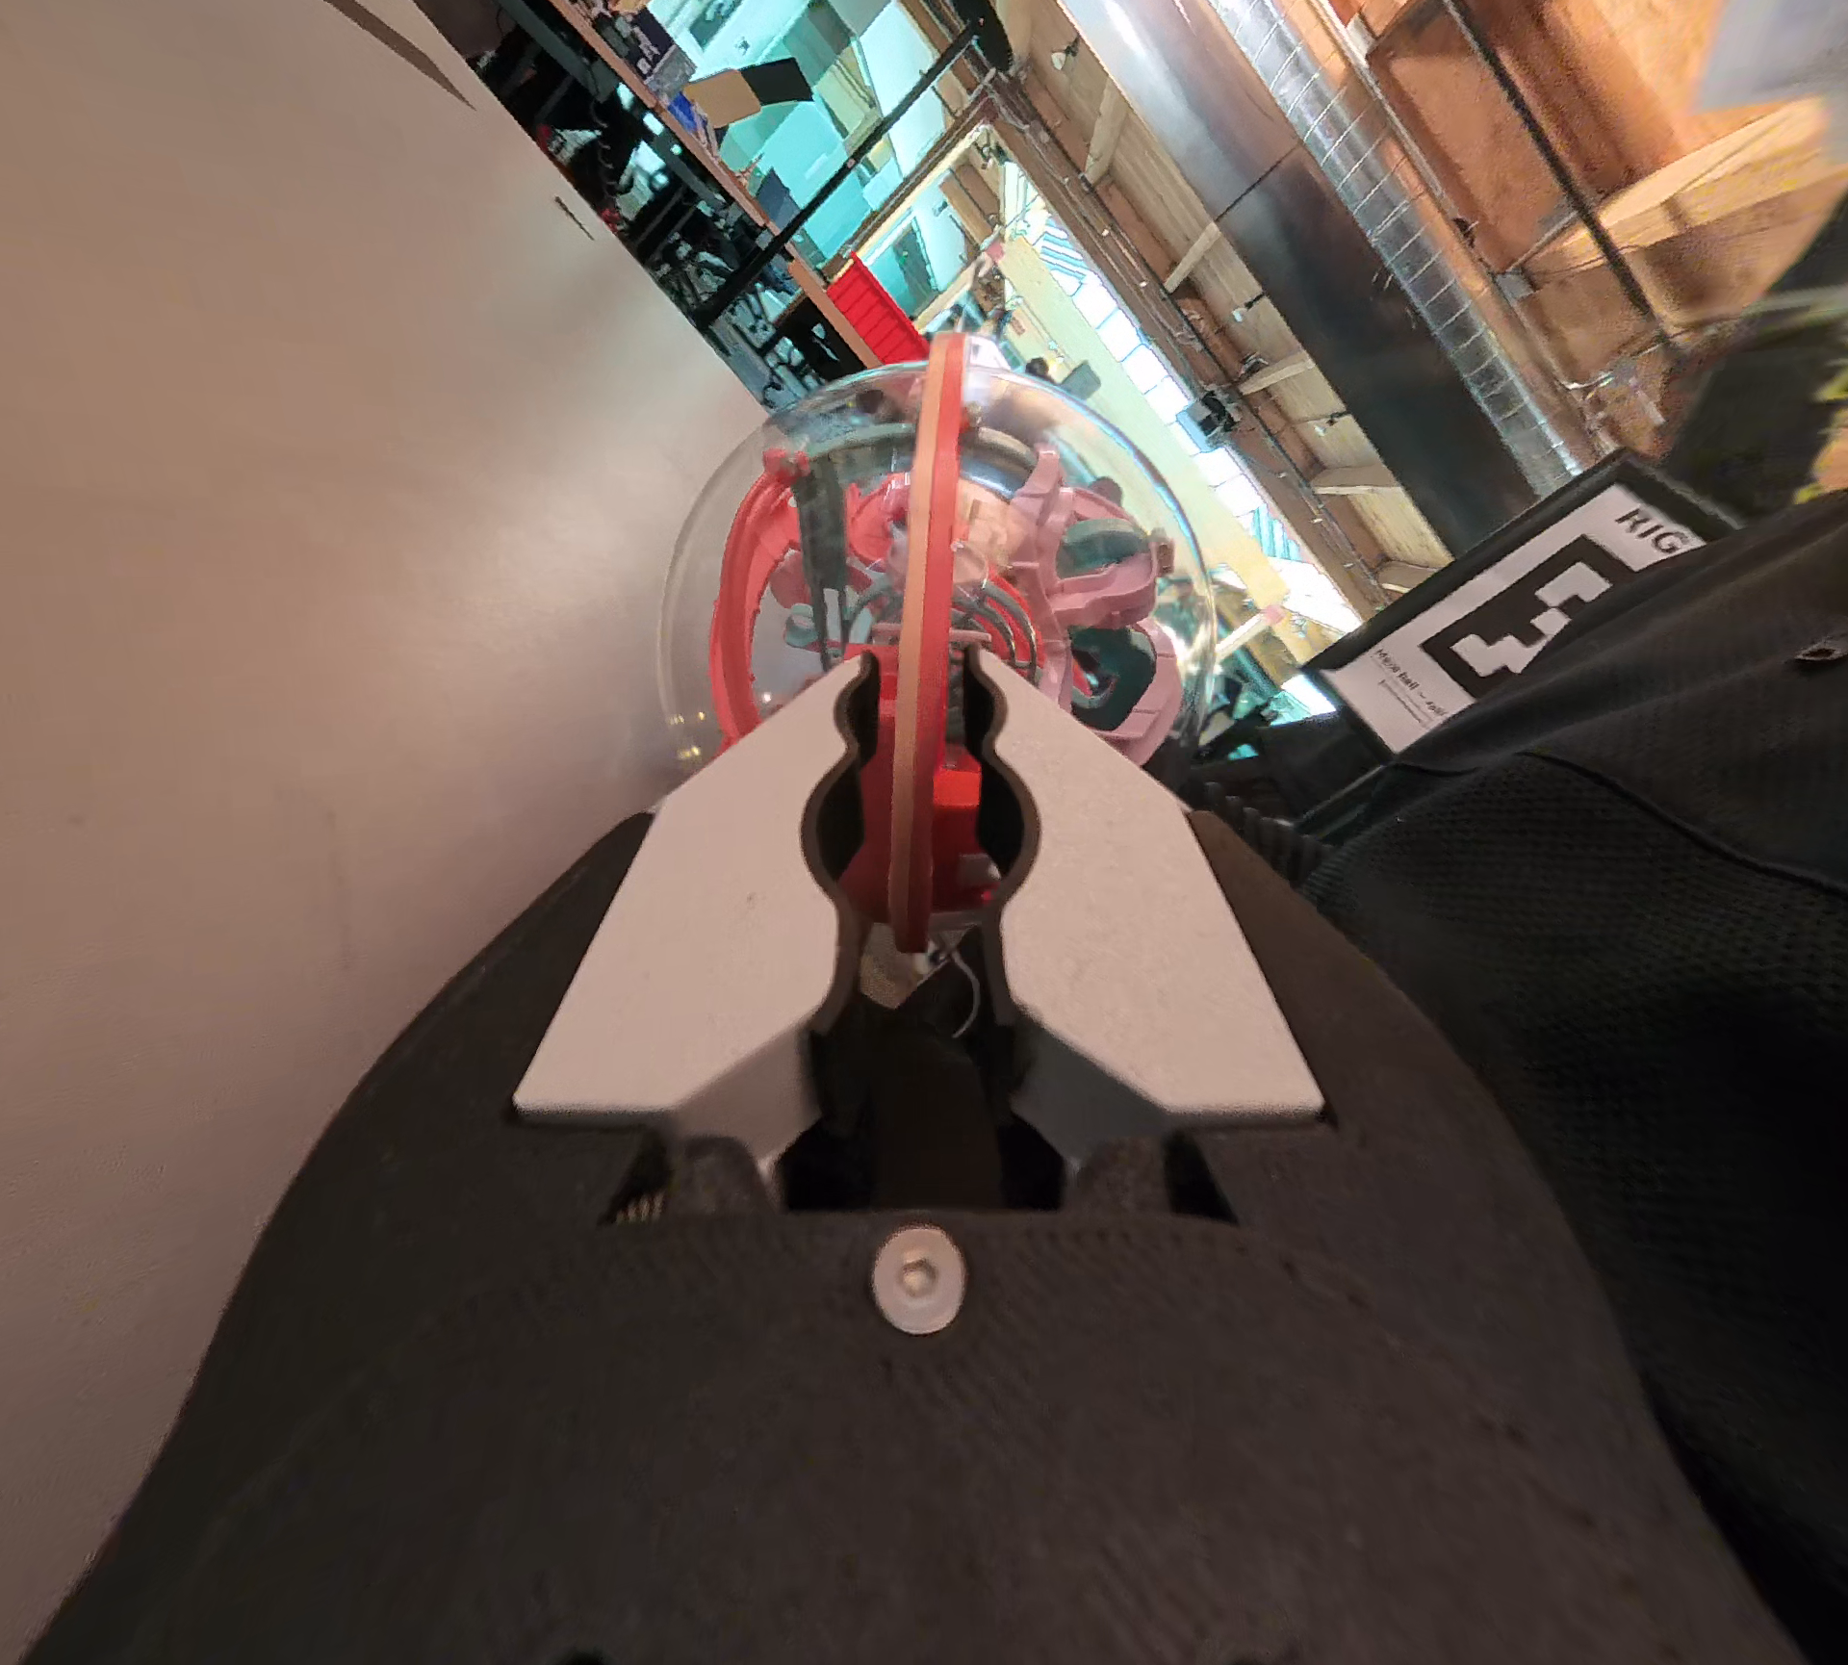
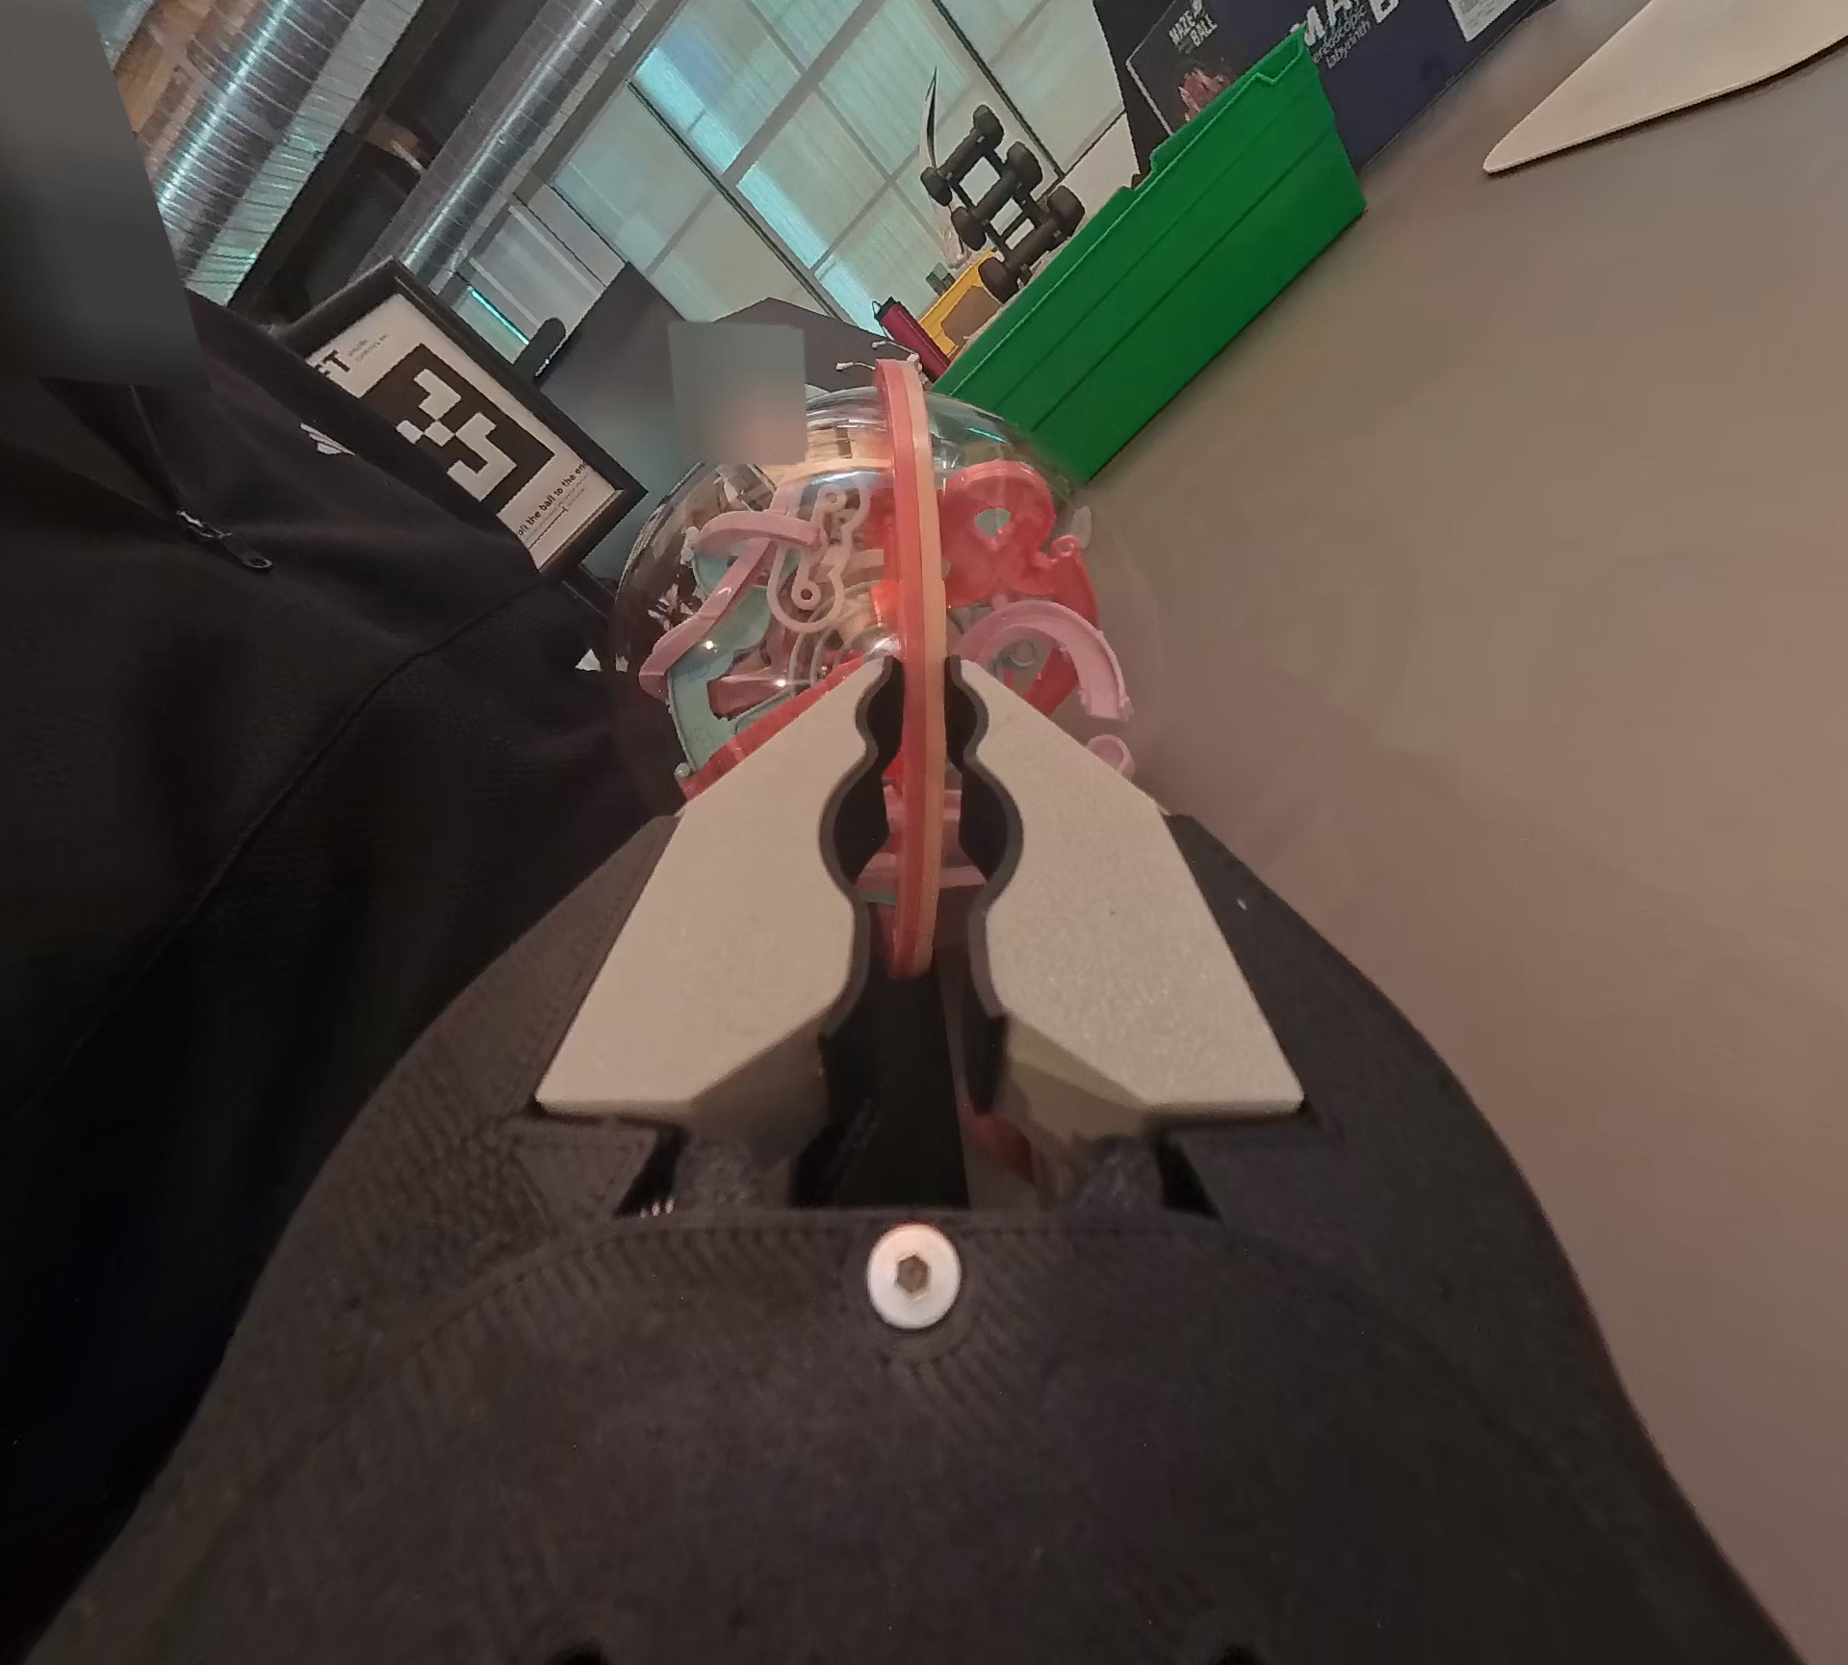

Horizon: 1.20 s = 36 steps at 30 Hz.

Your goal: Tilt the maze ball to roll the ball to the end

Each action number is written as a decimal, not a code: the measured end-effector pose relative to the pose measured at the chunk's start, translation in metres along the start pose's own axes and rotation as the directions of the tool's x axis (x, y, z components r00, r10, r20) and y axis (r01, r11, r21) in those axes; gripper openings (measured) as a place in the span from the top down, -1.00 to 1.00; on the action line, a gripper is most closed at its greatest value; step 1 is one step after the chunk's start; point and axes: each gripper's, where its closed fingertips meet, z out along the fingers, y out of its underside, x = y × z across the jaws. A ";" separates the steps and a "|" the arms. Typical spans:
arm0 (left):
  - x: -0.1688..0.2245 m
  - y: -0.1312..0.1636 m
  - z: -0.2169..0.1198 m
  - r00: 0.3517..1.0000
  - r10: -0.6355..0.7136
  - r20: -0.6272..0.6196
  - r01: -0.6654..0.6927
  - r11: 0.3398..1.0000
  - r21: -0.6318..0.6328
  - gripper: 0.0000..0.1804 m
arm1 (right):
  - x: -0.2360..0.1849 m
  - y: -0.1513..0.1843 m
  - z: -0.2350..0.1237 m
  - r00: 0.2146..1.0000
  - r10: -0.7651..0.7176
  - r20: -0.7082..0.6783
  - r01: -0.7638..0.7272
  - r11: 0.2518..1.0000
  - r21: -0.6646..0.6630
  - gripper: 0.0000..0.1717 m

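The wide grey surface (image 2: pixel 1500 617) fills one side of both views. Just above it hangs the clear round plastic maze ball (image 1: pixel 940 577), with red, pink and teal tracks curling inside. It is held up between the two tools, one on each side. A thin red ring (image 1: pixel 925 617) runs around its middle like a belt.

The left tool (image 1: pixel 922 672) is clenched on that ring, and the right tool (image 2: pixel 922 672) grips the ring on the other side. Holding the ring from both sides probably lets the person tip the maze ball any way they like.

The right view alone shows a long green plastic bin (image 2: pixel 1180 277) and a dark blue cardboard box (image 2: pixel 1380 7) far back on the surface. The left view alone shows a red crate (image 1: pixel 885 307).

The small ball inside is too hard to pick out.
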 end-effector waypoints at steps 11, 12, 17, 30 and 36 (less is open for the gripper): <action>0.031 -0.170 -0.157 0.472 0.459 0.753 -0.651 0.757 -0.054 0.50 | -0.001 0.002 0.001 1.000 -0.007 0.005 0.007 1.000 -0.012 0.93; 0.021 -0.189 -0.191 0.324 0.443 0.836 -0.649 0.747 -0.144 0.37 | -0.001 0.002 0.002 1.000 -0.007 0.006 0.007 1.000 -0.013 0.93; -0.045 -0.227 -0.330 -0.086 0.403 0.911 -0.389 0.828 -0.404 0.01 | -0.002 0.003 0.002 1.000 -0.011 0.008 0.011 1.000 -0.016 0.93; -0.140 -0.195 -0.368 0.187 0.325 0.927 -0.106 0.945 -0.310 0.95 | 0.002 0.005 0.003 1.000 0.006 -0.004 -0.007 0.999 -0.031 0.92; -0.141 -0.195 -0.354 0.238 0.412 0.879 -0.121 0.911 -0.394 0.95 | 0.003 0.005 0.003 1.000 0.011 -0.009 -0.011 0.999 -0.034 0.92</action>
